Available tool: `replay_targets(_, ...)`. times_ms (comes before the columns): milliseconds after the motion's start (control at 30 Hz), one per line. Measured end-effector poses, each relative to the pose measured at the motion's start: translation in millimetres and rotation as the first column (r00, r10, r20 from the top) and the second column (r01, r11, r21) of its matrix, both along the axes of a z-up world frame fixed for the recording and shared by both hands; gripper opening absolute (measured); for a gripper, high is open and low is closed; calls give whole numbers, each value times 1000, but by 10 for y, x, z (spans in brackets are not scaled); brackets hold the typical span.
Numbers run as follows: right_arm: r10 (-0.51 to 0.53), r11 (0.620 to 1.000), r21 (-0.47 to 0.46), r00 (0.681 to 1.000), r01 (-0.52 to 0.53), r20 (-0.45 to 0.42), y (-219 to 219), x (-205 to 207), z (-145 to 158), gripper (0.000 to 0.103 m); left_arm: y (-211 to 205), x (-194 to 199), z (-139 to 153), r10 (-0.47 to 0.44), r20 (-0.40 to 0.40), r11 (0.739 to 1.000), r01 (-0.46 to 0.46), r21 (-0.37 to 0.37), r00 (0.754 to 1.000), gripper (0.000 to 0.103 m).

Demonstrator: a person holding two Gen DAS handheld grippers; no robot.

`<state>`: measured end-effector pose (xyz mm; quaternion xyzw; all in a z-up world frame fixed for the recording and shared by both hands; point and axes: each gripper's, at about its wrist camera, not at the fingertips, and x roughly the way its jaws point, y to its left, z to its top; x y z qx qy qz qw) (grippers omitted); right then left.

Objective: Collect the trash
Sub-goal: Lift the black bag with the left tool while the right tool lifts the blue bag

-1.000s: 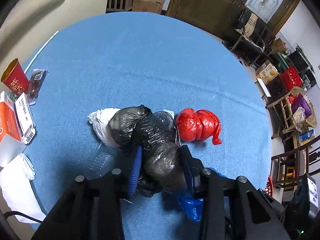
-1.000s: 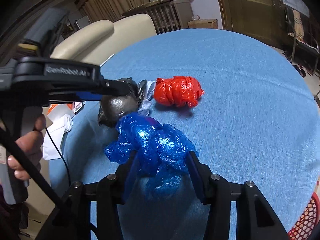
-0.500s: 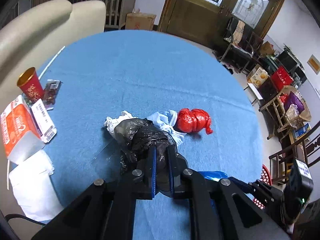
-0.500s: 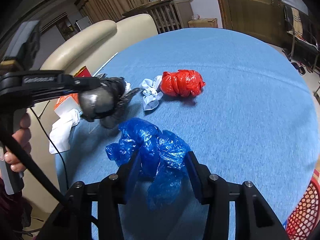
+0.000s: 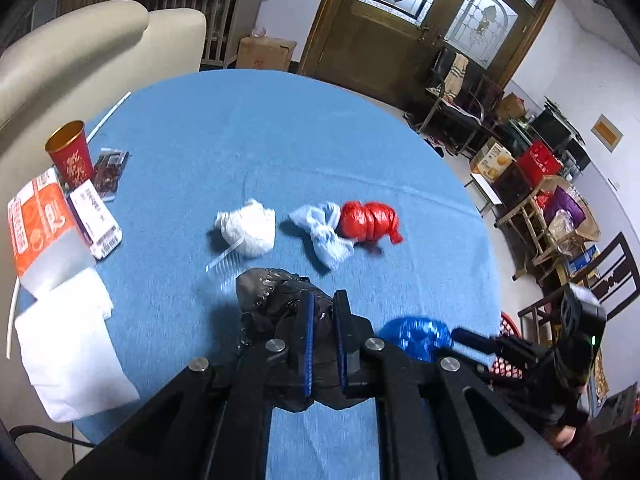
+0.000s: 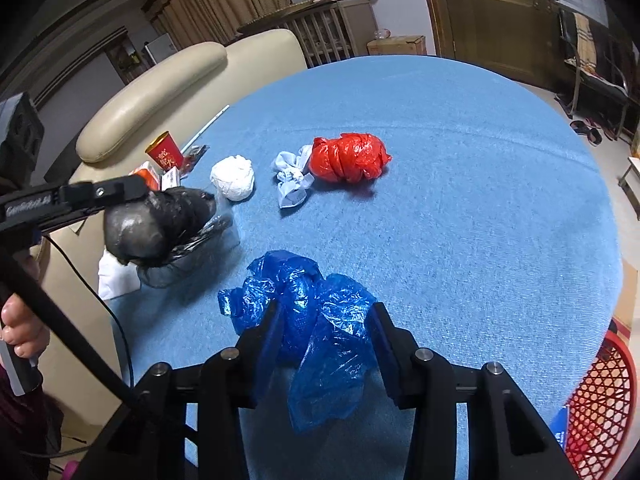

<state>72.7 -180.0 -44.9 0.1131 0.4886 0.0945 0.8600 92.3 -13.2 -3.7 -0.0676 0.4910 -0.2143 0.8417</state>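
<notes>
My left gripper is shut on a crumpled black plastic bag and holds it off the blue table. In the right wrist view that gripper and the black bag hang at the left. My right gripper is shut on a crumpled blue plastic bag, whose loose end droops below the fingers. On the table beyond lie a red bag bundle, a light-blue knotted piece and a white wad.
A red cup, an orange box and white tissue sit at the table's left edge, with a cream sofa behind. A clear plastic scrap lies near the white wad. A red mesh basket stands on the floor at the right.
The left gripper closed on the black bag and lifted it off the pile, uncovering the white wad and the light-blue piece. The right gripper kept its hold on the blue bag and drew back a little.
</notes>
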Motion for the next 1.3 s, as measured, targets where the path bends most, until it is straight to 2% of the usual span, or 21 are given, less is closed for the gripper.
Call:
replay_targets(200,3,1000,8,1000,-3,-10,0,15,-33,49,57,-289,-239,-22,-52,1000,22,8,998,10)
replay_targets(333,-4,1000,0,1000,4,-21,18,32,-58,60,89,-387,-403,-24,-77,999,26,32,997,10)
replay_targets(467,-12,1000,17,1000,12,-26,30,40,-93,62,112,-467,-520,-25,-92,998,29,48,995,10)
replay_targets(567,-19,999,28,1000,20,-23,32,58,-121,64,115,-517,-524,-44,-94,998,47,30,995,13)
replay_targets(600,-23,999,33,999,24,-23,31,68,-130,64,109,-521,-517,-46,-91,998,49,29,995,21)
replay_targets(633,-27,999,42,999,28,-19,31,76,-140,64,105,-518,-509,-43,-84,999,45,30,996,35)
replay_targets(700,-24,998,52,1000,25,-13,43,87,-153,64,107,-508,-496,-27,-70,999,29,27,997,53)
replay_targets(733,-21,998,55,1000,22,-10,50,89,-160,64,107,-502,-496,-26,-67,999,27,24,997,54)
replay_targets(800,-22,997,67,1000,22,-4,53,88,-173,63,76,-483,-529,-31,-73,999,33,30,997,54)
replay_targets(867,-13,996,85,1000,12,4,49,84,-171,50,43,-465,-589,-33,-81,998,37,45,996,54)
replay_targets(967,-16,997,77,1000,14,20,42,61,-144,44,4,-443,-714,-33,-103,997,39,61,994,54)
replay_targets(1000,-18,997,80,1000,16,21,34,52,-139,44,2,-441,-739,-32,-106,998,38,59,994,48)
replay_targets(1033,-20,997,80,1000,18,24,27,42,-132,42,-1,-433,-768,-31,-111,998,37,57,993,32)
replay_targets(1067,-23,997,77,999,20,30,20,30,-122,41,-8,-424,-795,-32,-121,998,40,58,992,28)
replay_targets(1300,-49,997,69,996,44,71,-81,-64,9,40,-78,-505,-650,-49,-79,996,55,76,996,20)
